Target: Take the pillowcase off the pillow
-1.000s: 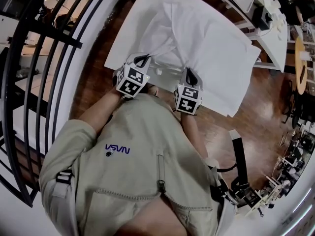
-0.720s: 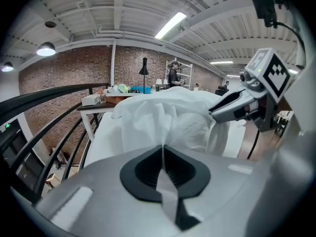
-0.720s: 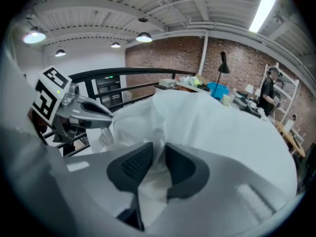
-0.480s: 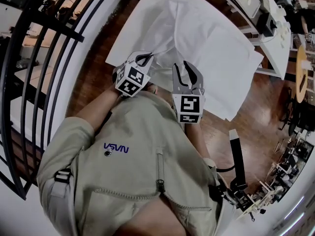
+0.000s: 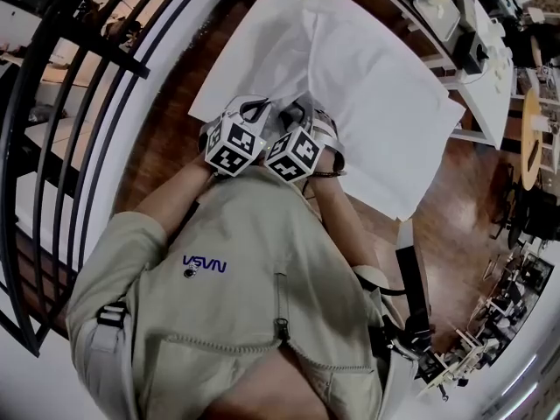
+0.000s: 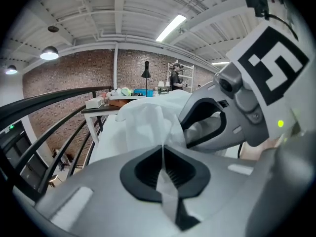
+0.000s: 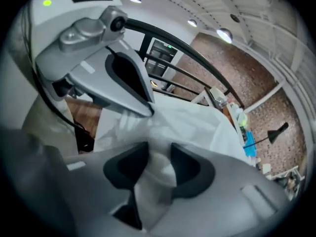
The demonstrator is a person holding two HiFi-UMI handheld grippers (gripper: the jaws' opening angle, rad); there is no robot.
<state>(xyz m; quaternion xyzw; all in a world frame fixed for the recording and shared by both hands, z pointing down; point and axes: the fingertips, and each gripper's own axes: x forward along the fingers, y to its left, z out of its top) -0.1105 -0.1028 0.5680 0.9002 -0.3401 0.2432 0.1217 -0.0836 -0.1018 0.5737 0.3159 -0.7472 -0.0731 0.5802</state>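
Note:
A white pillow in its white pillowcase (image 5: 372,81) lies on the white table (image 5: 229,68). My left gripper (image 5: 256,106) is at the pillowcase's near edge, and in the left gripper view (image 6: 162,154) its jaws are shut on a thin fold of that fabric (image 6: 148,125). My right gripper (image 5: 302,114) sits right beside it, rolled over. Its jaws have just been opening. In the right gripper view (image 7: 157,164) they stand apart with a blurred bunch of white pillowcase (image 7: 197,127) between them, not pinched. Each gripper shows close in the other's view.
A black railing (image 5: 83,103) curves along the left over the wooden floor (image 5: 171,138). Cluttered tables (image 5: 490,46) stand at the upper right. A black stand (image 5: 411,278) is at the lower right. The person's beige jacket (image 5: 236,304) fills the foreground.
The right gripper let go of the pillowcase edge, opened, rolled over and moved left until it sits against the left gripper. The left gripper stayed put, still shut on the fabric.

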